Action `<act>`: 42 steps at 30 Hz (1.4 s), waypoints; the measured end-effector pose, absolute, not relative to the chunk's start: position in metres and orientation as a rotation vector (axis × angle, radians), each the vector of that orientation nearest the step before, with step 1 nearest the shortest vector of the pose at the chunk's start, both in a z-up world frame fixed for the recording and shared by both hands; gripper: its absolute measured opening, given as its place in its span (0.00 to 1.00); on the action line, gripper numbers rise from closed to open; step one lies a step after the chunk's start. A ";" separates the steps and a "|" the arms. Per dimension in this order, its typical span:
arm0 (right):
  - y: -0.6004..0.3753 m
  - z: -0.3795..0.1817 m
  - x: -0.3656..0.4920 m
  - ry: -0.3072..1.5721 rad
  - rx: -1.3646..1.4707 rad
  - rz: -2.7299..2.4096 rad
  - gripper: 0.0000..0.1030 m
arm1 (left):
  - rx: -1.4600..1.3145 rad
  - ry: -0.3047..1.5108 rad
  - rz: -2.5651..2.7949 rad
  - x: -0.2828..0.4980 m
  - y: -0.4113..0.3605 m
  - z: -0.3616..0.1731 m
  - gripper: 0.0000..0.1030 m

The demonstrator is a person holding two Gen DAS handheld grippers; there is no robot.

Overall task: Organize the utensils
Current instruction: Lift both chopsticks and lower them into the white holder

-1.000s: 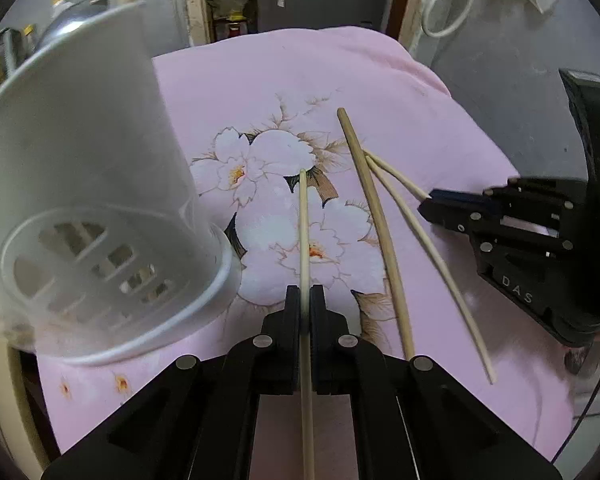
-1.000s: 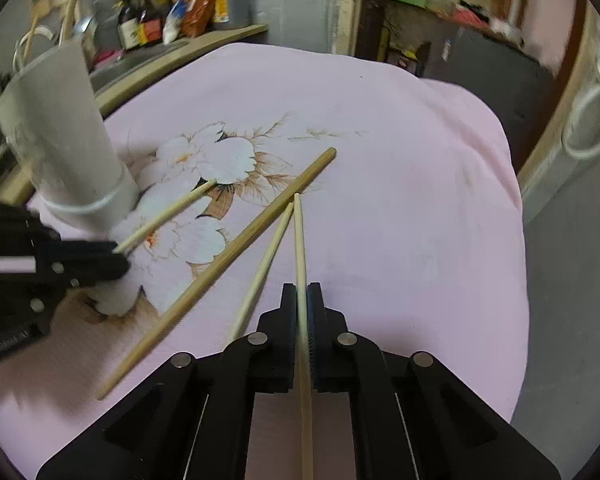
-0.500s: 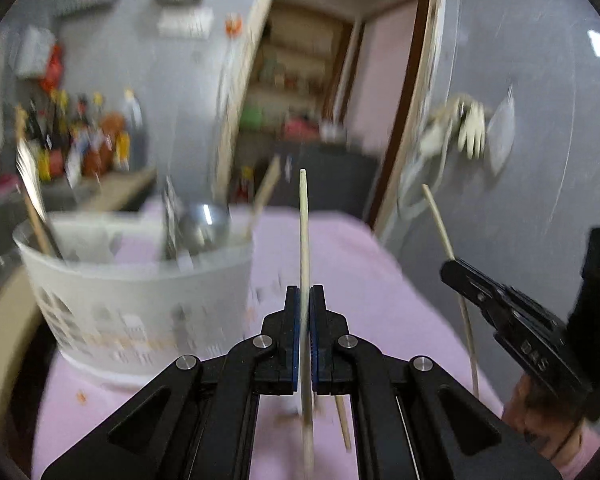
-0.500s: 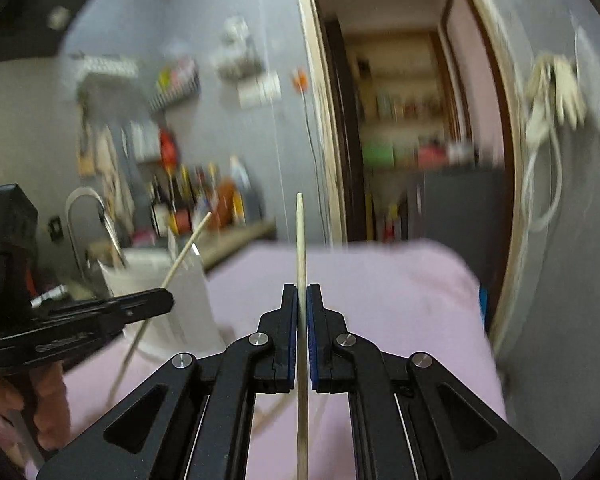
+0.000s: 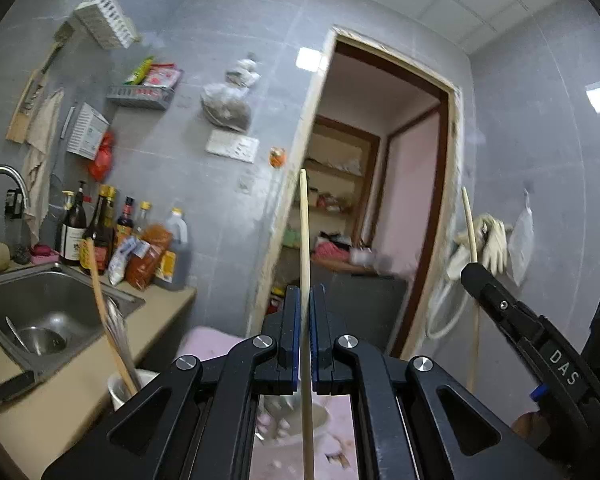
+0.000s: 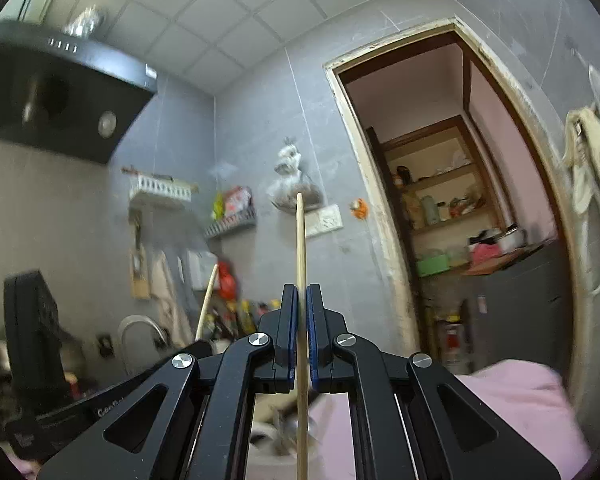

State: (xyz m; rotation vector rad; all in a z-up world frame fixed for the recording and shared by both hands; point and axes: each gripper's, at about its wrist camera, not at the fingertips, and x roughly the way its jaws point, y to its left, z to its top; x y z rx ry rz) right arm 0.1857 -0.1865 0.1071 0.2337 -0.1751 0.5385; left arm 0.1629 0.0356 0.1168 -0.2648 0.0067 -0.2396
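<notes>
Chopstick (image 5: pixel 304 240) clamped upright in left gripper (image 5: pixel 305 312), tip at 12 o'clock | second chopstick (image 6: pixel 300 248) likewise in right gripper (image 6: pixel 299 312) | held vertical, probably to drop into holder (image 5: pixel 128 386) at 7 o'clock.

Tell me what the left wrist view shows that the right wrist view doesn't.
Left only: the sink, the utensil cup and the right gripper with its chopstick. Right only: the range hood and the left gripper's body at far left. Both: a chopstick clamped upright, the doorway, gloves and pink cloth.
</notes>
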 end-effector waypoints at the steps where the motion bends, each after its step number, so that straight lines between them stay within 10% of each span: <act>1: -0.181 0.109 0.192 -0.180 0.254 0.538 0.03 | -0.276 0.001 -0.231 0.167 0.045 0.120 0.02; 42: -0.124 0.059 0.254 -0.076 0.215 0.520 0.03 | -0.325 0.028 -0.064 0.217 0.105 0.051 0.02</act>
